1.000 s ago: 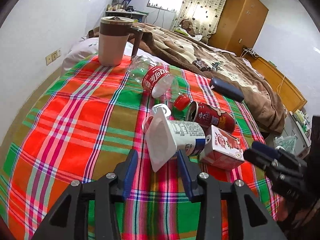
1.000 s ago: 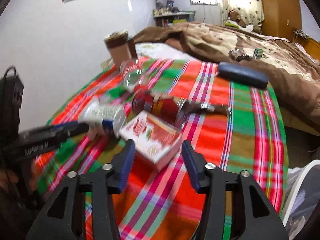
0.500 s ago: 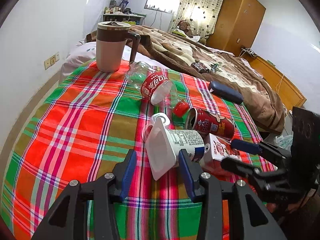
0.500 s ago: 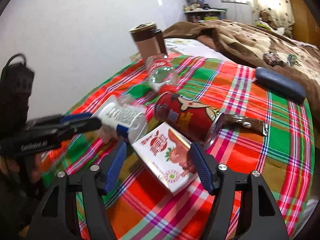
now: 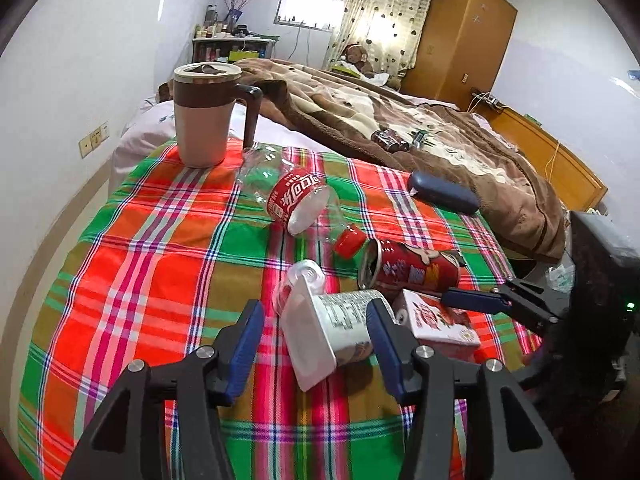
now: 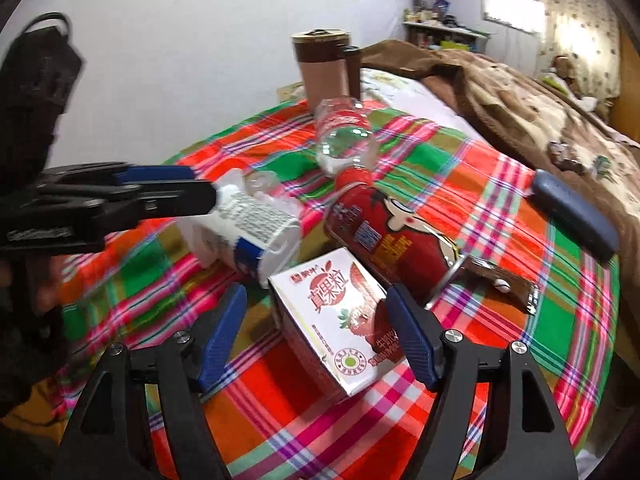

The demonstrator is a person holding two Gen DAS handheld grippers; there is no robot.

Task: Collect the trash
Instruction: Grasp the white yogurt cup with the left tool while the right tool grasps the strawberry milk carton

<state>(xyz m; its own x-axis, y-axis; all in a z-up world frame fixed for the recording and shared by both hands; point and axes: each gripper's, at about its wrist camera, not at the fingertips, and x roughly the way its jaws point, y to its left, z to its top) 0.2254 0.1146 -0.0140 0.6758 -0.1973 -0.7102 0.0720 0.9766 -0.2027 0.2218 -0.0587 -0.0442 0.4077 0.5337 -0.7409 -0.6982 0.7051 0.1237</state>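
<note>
Left wrist view: the left gripper [image 5: 314, 330], jaws widening, straddles a white yogurt cup [image 5: 326, 326] lying on the plaid table [image 5: 132, 264]; pads not touching it. A red can [image 5: 410, 272] and cola bottle [image 5: 294, 196] lie beyond.

Right wrist view: the right gripper [image 6: 316, 334], jaws fully spread, flanks the juice carton [image 6: 340, 320] lying near the can's front, unpinched.

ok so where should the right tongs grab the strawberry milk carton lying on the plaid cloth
Across its two long side walls, near the middle, coming down from the near end. The carton lies flat with its broad printed face up, already between the open right tongs, so these parallel sides suit the pads.
</note>
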